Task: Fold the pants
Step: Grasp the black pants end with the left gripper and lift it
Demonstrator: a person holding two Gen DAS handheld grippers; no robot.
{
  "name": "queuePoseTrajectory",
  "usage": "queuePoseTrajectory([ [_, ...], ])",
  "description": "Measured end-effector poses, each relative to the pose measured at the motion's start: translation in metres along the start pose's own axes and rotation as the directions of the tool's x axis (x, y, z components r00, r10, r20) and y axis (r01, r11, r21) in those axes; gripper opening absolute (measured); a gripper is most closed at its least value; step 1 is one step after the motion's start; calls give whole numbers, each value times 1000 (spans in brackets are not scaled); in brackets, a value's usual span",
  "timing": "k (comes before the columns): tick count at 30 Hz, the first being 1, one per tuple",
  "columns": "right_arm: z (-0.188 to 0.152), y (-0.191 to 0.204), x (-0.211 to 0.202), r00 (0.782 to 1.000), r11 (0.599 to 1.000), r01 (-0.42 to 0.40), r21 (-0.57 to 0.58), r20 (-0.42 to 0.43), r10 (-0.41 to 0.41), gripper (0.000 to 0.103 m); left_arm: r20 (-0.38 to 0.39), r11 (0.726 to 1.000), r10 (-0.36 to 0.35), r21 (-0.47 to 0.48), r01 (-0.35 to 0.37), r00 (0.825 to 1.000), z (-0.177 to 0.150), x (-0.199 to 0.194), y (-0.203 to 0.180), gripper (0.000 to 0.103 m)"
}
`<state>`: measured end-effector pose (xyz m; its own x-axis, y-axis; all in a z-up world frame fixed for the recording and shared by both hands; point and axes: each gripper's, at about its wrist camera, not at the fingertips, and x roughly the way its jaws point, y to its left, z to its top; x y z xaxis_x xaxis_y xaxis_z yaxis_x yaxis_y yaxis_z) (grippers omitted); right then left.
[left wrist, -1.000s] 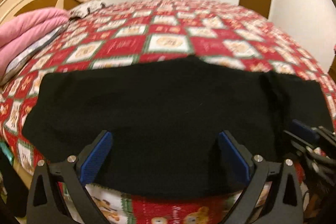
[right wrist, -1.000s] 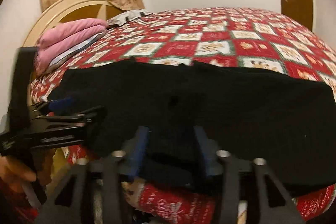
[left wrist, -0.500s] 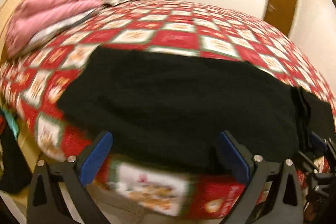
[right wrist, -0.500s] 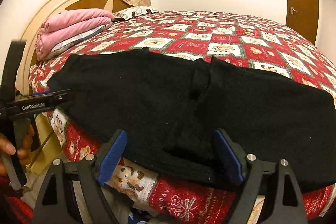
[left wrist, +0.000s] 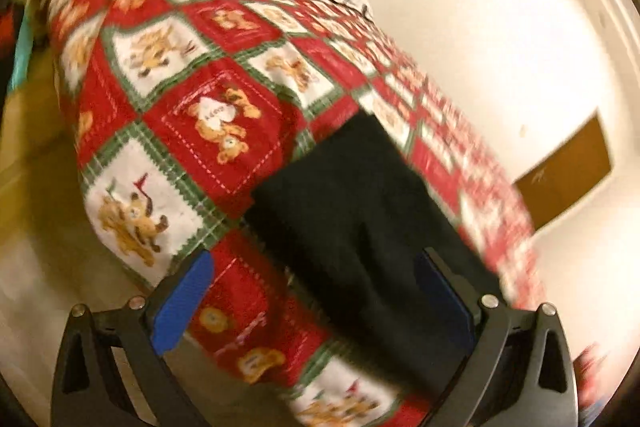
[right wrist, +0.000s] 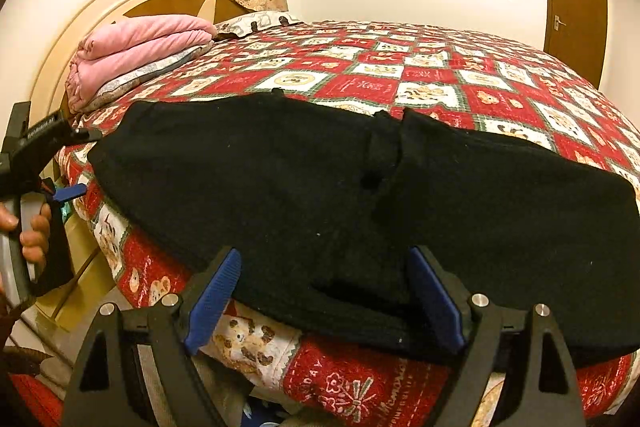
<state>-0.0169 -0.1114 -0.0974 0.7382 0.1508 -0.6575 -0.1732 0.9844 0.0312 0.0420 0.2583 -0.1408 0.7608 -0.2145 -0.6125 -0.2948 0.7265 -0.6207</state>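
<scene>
Swung left and rolled since 1 s ago: left gripper (left wrist: pixel 316 307), jaws wide, holding nothing, now nearest the left end of the black fabric pants (right wrist: pixel 360 195). Right gripper (right wrist: pixel 328 297) likewise spread over the near hem. Lying lengthwise left-right along the red patchwork quilt (right wrist: pixel 400 75) edge.

The left wrist view is motion-blurred; the black pants (right wrist: pixel 320 187) run past the right view's right edge.
</scene>
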Motion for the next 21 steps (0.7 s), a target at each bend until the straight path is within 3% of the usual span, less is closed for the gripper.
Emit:
queuePoseTrajectory([
  [2,0,0,0,1000,1000,0,0,0,0,87,7,999,-17,-48,18,1000,0,5,1,102],
  [6,0,1,0,1000,1000,0,2,0,0,87,26,1000,21,17,-22,999,-5,15,-14,101],
  [8,0,1,0,1000,1000,-3,2,1,3,87,39,1000,6,6,-7,999,-1,15,-12,100],
  [11,0,1,0,1000,1000,-5,2,2,5,87,46,999,-42,-29,44,998,9,15,-6,81],
  [15,0,1,1,1000,1000,-5,2,1,5,87,54,995,-93,-16,94,994,12,14,-2,25],
  [20,0,1,1,1000,1000,-6,2,1,6,87,43,995,-87,-39,88,995,5,12,7,26],
  [21,0,0,0,1000,1000,-6,2,1,6,87,35,994,-80,-67,83,996,3,13,10,31],
])
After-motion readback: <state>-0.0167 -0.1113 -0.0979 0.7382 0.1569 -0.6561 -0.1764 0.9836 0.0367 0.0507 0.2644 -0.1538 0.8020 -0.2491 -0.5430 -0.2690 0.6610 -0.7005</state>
